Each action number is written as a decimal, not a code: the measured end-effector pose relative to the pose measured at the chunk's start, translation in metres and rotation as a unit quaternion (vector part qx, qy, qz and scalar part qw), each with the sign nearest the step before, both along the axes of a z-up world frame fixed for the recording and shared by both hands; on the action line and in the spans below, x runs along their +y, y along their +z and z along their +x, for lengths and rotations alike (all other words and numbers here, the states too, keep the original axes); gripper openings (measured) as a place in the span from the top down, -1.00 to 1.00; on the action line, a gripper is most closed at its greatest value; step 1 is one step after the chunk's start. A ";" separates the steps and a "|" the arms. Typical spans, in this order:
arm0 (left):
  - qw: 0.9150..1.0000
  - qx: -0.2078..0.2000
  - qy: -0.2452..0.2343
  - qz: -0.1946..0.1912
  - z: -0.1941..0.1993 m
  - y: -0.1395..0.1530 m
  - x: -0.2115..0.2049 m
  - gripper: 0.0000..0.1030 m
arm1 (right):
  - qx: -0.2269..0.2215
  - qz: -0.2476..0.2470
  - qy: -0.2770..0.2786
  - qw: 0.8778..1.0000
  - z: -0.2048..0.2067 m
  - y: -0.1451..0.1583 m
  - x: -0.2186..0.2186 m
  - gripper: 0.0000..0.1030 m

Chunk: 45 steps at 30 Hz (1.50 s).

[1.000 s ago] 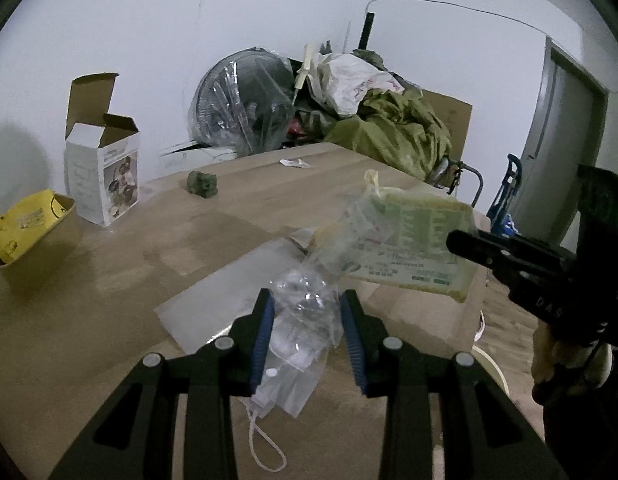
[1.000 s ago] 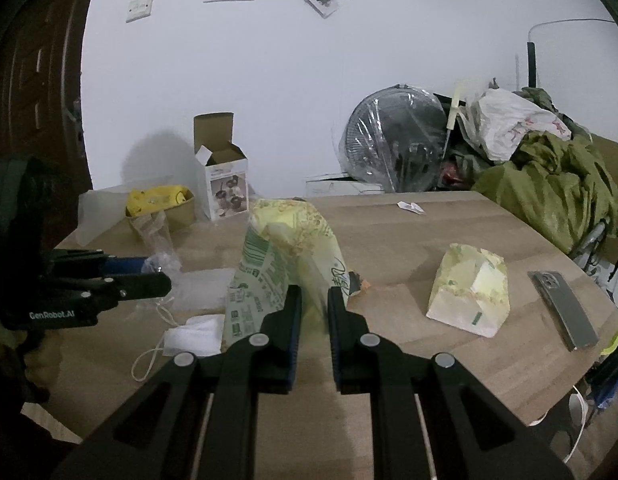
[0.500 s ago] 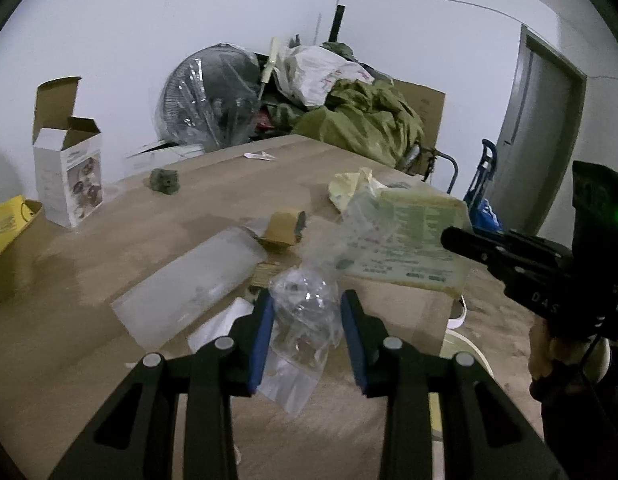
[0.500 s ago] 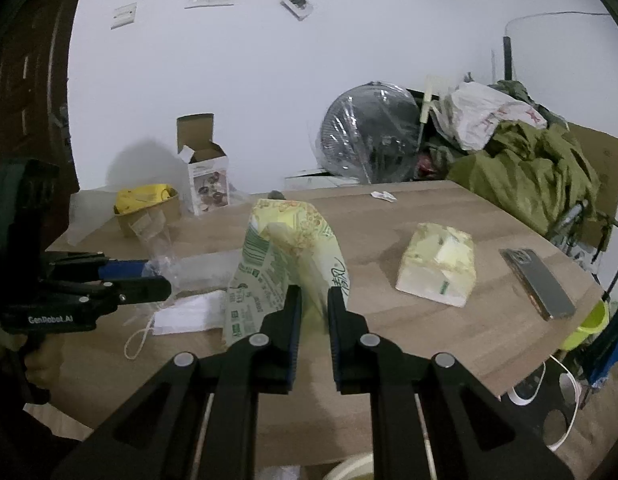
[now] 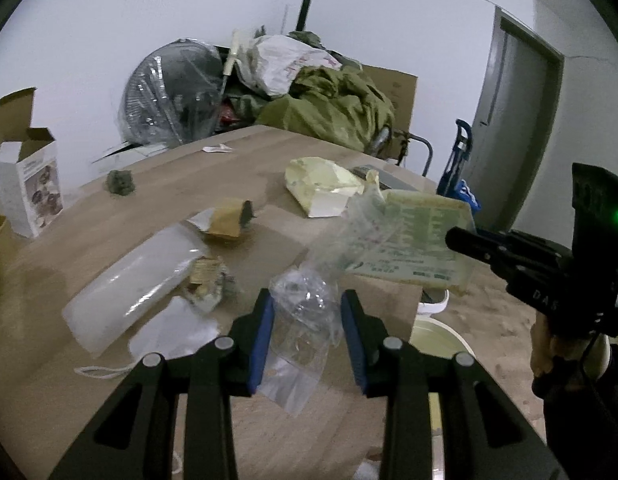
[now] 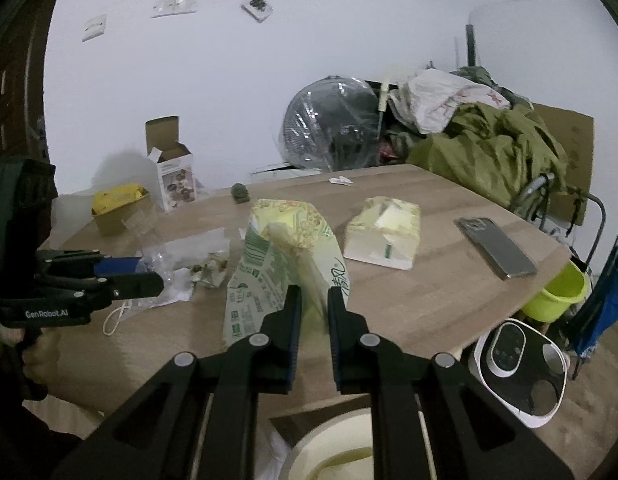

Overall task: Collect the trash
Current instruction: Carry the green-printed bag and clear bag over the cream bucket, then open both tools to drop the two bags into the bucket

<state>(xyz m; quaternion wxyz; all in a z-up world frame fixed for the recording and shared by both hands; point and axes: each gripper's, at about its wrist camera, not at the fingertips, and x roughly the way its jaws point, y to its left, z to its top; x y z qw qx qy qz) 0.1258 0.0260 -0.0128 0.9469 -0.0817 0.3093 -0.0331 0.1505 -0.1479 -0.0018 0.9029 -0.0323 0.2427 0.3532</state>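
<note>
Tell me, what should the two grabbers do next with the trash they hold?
Probably carry both pieces over the round cream bin below the table edge, then let go. The left gripper holds a crumpled clear plastic bag, the right gripper a green-and-yellow printed wrapper, both lifted off the wooden table.

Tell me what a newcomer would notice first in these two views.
Both grippers carry trash: the left gripper has its jaws around a crumpled clear plastic bag, and the right gripper pinches a yellow-green printed paper bag above the near edge of the wooden table. Next comes the clutter: a yellow tissue pack mid-table, a phone by the right edge, and the olive cloth heap behind.
</note>
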 end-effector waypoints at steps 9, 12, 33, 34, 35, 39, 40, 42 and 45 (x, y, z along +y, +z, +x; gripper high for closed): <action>0.999 0.004 -0.037 0.006 0.010 -0.003 -0.028 0.34 | 0.008 0.008 -0.045 0.999 -0.006 -0.012 -0.043 0.77; 0.999 0.007 -0.051 0.007 0.014 -0.006 -0.037 0.34 | 0.012 0.004 -0.057 0.998 -0.009 -0.018 -0.057 0.76; 0.990 0.029 -0.139 0.011 0.036 -0.024 -0.092 0.34 | 0.086 -0.016 -0.138 0.987 -0.025 -0.080 -0.122 0.76; 0.989 0.031 -0.143 0.011 0.037 -0.025 -0.095 0.34 | 0.093 -0.022 -0.140 0.985 -0.025 -0.085 -0.123 0.76; 0.988 0.034 -0.148 0.010 0.039 -0.027 -0.098 0.34 | 0.099 -0.027 -0.142 0.985 -0.025 -0.088 -0.123 0.76; 0.986 0.040 -0.164 0.008 0.043 -0.033 -0.108 0.34 | 0.126 -0.042 -0.157 0.979 -0.025 -0.105 -0.127 0.66; 0.985 0.041 -0.168 0.006 0.044 -0.034 -0.110 0.34 | 0.131 -0.044 -0.158 0.978 -0.026 -0.107 -0.129 0.64; 0.984 0.042 -0.173 0.003 0.046 -0.036 -0.114 0.34 | 0.134 -0.052 -0.160 0.977 -0.026 -0.111 -0.130 0.46; 0.983 0.047 -0.180 0.001 0.050 -0.040 -0.119 0.34 | 0.136 -0.053 -0.168 0.975 -0.024 -0.112 -0.133 0.26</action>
